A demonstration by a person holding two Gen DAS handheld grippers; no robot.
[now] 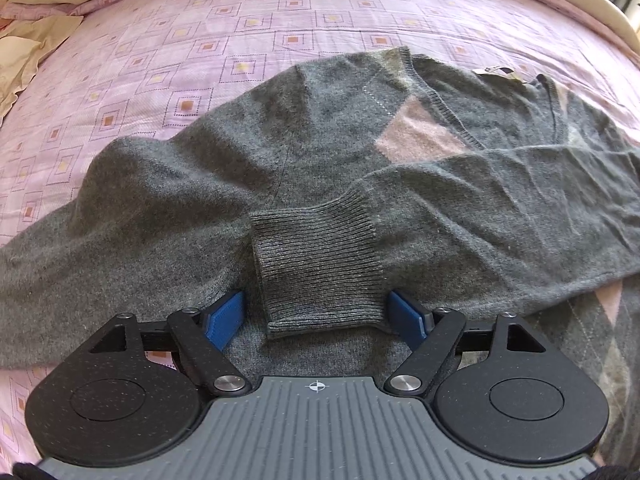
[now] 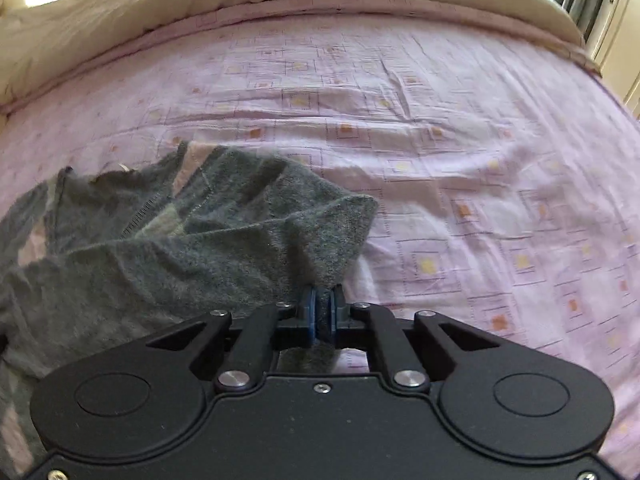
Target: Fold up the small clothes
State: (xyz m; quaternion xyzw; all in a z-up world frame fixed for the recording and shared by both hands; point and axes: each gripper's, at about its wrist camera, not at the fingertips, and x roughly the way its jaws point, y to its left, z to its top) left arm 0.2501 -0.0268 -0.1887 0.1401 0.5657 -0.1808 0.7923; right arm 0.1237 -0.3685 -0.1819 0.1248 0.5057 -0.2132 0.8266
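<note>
A grey knit sweater (image 1: pixel 320 132) with pink argyle diamonds and a V-neck lies on the pink bedspread (image 1: pixel 200 40). One sleeve is folded across its front, and the ribbed cuff (image 1: pixel 316 264) lies between the blue pads of my left gripper (image 1: pixel 320 314), which is open around it. In the right wrist view my right gripper (image 2: pixel 322 304) is shut on a fold of the sweater (image 2: pixel 224 236) at its right edge, lifting the fabric into a peak. The sweater's lower part is hidden under the gripper bodies.
The pink patterned bedspread (image 2: pixel 460 160) stretches away to the right of the sweater. A beige duvet (image 2: pixel 200 8) is rolled along the far edge of the bed. Beige cloth (image 1: pixel 28 56) lies at the far left. A cupboard (image 2: pixel 624 40) stands past the bed's right corner.
</note>
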